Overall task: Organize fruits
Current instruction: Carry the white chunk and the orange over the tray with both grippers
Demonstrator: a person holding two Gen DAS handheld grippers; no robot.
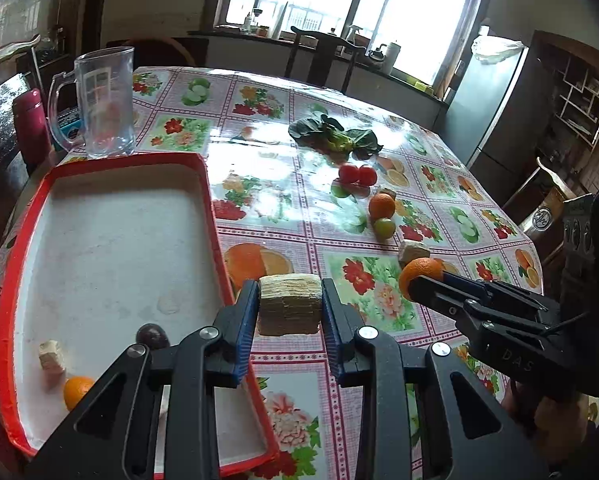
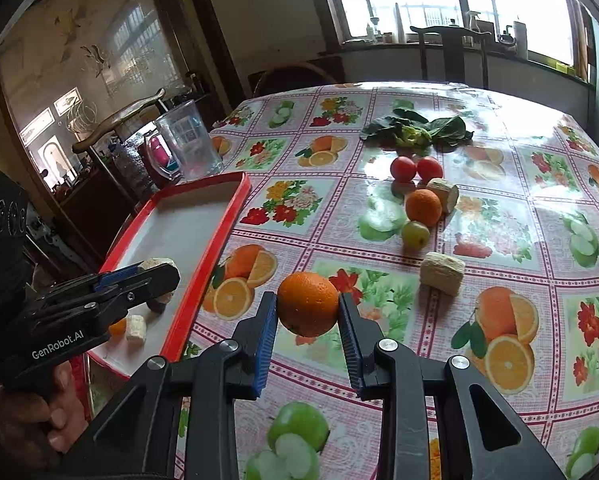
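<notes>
Two grips: left gripper [image 1: 289, 312] jaws clamp a pale block [image 1: 290, 304]; right gripper [image 2: 307, 320] jaws clamp an orange [image 2: 307, 303]; only the left view shows the tray's [image 1: 203, 184] dark fruit [image 1: 152, 336] at seven o'clock.

The left gripper [image 1: 290, 312] clamps a pale layered block [image 1: 290, 305] between its blue pads, just right of the red-rimmed tray [image 1: 209, 200]. In the tray lie a dark plum [image 1: 152, 336], a small pale chunk [image 1: 52, 356] and an orange [image 1: 76, 390]. At right, the right gripper [image 1: 413, 282] grips another orange [image 1: 419, 270] above the flowered tablecloth [image 1: 283, 208].
</notes>
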